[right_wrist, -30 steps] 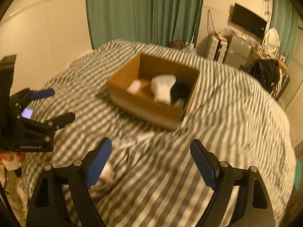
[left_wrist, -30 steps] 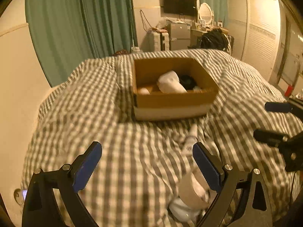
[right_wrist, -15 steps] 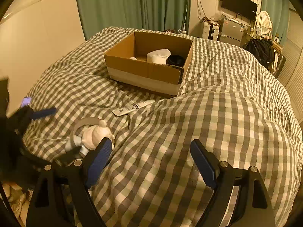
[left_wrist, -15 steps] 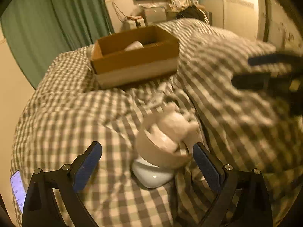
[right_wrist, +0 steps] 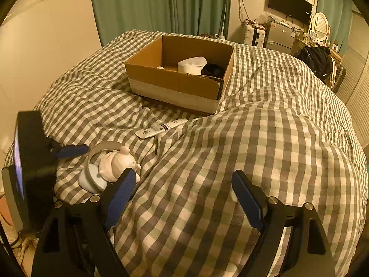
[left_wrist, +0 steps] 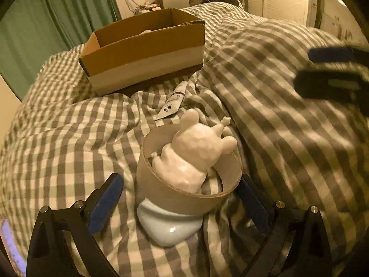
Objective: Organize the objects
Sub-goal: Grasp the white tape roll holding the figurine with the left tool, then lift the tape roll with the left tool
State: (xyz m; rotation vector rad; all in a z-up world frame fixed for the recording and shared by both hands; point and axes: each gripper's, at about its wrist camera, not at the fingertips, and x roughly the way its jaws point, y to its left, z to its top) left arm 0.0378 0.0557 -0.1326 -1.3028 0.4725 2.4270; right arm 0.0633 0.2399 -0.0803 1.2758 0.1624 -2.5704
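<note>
- Left gripper (left_wrist: 180, 198): the fingers (left_wrist: 105, 204) stand spread wide, one on each side of the tape roll (left_wrist: 184, 191). The left pad is clear of the roll; the right pad lies just beside the roll's rim, and contact there cannot be confirmed. Nothing is clamped.
- Right gripper (right_wrist: 184, 198): the fingers (right_wrist: 248, 199) are spread wide with only the checked duvet (right_wrist: 265, 143) between them. They hold nothing.
- Tape roll: a tan cardboard ring lying on the bed, tilted, with its open side turned upward toward the left wrist camera.
- Bear figurine (left_wrist: 196, 150): a glossy white figure with round ears, passing through the ring of the tape roll. Its pale blue base (left_wrist: 170, 226) protrudes below the ring and rests on the duvet.
- Tube (left_wrist: 174, 103): a white tube with dark printed lettering lies flat in a fold of the duvet, between the figurine and the cardboard box (left_wrist: 147, 53), and near the box's front wall.
- Cardboard box: open at the top, with a pale band along its lower wall, it sits on the duvet beyond the tube. In the right wrist view it contains a white bundle (right_wrist: 191, 65), a black object (right_wrist: 213, 70) beside it, and a small pale item (right_wrist: 160, 67) toward the left.
- Duvet: grey-and-white check, creased around the figurine and raised in a large mound under the right gripper.
- Background: green curtains (right_wrist: 161, 7), a wall-mounted television (right_wrist: 289, 4), an oval mirror (right_wrist: 320, 26) and a black bag (right_wrist: 317, 61).
</note>
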